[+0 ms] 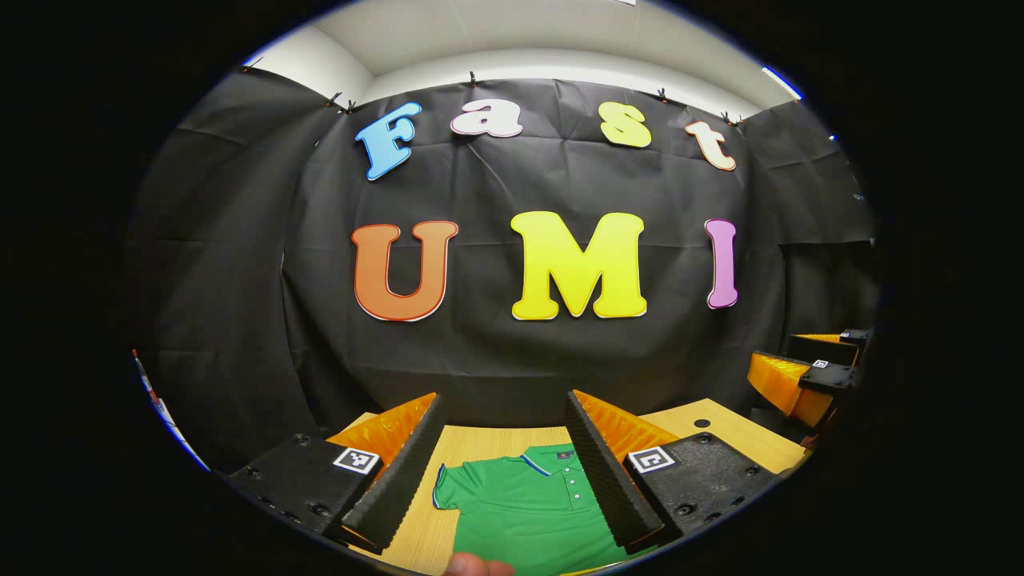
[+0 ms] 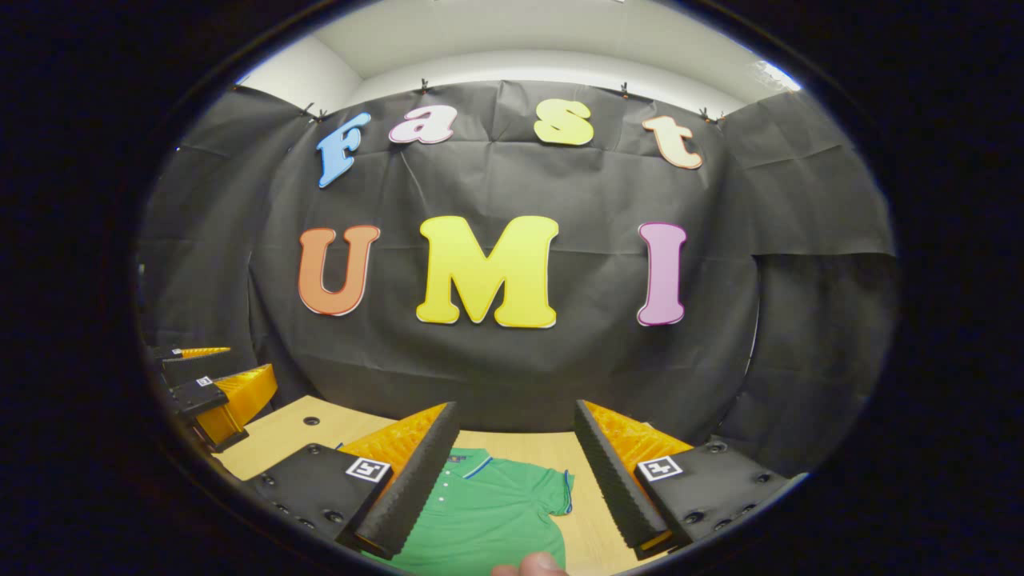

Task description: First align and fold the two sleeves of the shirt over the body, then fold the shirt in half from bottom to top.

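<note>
A green polo shirt (image 1: 528, 504) lies flat on the wooden table (image 1: 720, 436), collar toward the black wall, with both short sleeves spread out to the sides. The left gripper (image 1: 500, 472) is held above it with its fingers wide apart and nothing in them. The right gripper (image 2: 512, 480) is the same, spread wide and holding nothing. No fold is made yet. If a gripper pinches too much cloth, I think it could lift the body too, and the sleeve would fold crooked or bunch up.
</note>
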The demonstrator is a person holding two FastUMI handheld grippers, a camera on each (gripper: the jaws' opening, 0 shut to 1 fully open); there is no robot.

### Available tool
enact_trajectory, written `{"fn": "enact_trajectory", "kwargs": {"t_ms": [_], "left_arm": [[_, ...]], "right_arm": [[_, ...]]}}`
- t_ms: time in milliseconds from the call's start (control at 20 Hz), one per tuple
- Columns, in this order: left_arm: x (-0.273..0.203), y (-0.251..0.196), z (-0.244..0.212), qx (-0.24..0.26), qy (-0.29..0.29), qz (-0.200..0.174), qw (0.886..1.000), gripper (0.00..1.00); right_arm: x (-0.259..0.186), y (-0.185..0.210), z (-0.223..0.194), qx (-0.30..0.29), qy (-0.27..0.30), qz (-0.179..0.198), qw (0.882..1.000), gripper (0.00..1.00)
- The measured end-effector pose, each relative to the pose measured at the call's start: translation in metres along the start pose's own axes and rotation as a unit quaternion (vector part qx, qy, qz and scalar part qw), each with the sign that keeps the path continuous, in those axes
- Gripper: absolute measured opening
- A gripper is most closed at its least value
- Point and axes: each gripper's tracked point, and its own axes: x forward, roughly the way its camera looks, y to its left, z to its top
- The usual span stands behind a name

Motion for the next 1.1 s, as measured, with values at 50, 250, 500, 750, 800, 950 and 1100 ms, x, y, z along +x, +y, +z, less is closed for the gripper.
{"fn": "enact_trajectory", "kwargs": {"t_ms": [50,250,500,750,800,950,1100], "left_arm": [[0.000,-0.001,0.001,0.000,-0.001,0.000,1.000,0.97],[0.000,-0.005,0.002,0.002,-0.002,-0.001,1.000,0.97],[0.001,-0.005,-0.005,0.002,0.008,-0.001,1.000,0.97],[0.004,-0.006,-0.024,0.005,0.035,-0.003,0.999,0.97],[0.004,-0.007,-0.029,0.006,0.042,-0.002,0.999,0.97],[0.005,-0.007,-0.045,0.010,0.065,0.002,0.998,0.97],[0.004,-0.008,-0.055,0.010,0.079,0.004,0.997,0.97]], "right_arm": [[0.000,-0.002,-0.001,-0.001,0.001,-0.001,1.000,0.96],[0.002,-0.012,-0.005,-0.003,0.007,-0.004,1.000,0.94],[0.011,-0.026,-0.020,-0.008,0.029,-0.003,1.000,0.94],[0.034,-0.048,-0.064,-0.013,0.085,-0.004,0.996,0.94],[0.038,-0.052,-0.075,-0.012,0.099,-0.003,0.995,0.94],[0.060,-0.064,-0.104,-0.019,0.128,0.001,0.992,0.96],[0.087,-0.081,-0.131,-0.016,0.156,0.000,0.988,0.96]]}}
